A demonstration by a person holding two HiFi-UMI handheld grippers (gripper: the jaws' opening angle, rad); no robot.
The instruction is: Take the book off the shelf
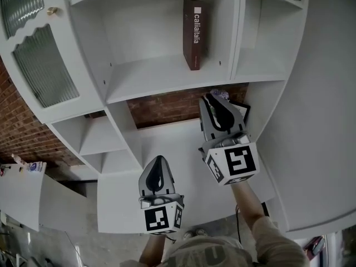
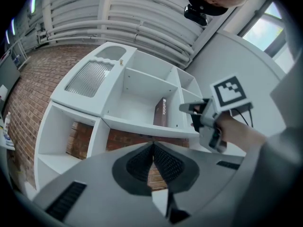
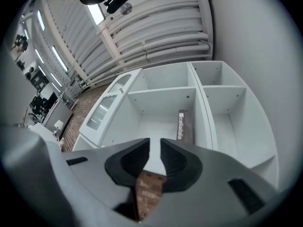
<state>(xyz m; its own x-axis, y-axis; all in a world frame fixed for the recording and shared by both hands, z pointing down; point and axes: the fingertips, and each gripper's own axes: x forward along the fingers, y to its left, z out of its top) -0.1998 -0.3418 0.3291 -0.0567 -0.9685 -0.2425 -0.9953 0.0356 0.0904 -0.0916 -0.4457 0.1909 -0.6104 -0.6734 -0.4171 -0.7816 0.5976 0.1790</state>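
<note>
Standing upright on the shelf (image 1: 150,74), the book (image 1: 194,33) sits near its compartment's right wall, with bare board open to its left and free height above it. The right hand-held gripper (image 1: 213,99) points up from below the board's front edge, just under the book, jaws a narrow slit apart and nothing between them. The left hand-held gripper (image 1: 160,160) hangs lower left, jaws together, empty.
</note>
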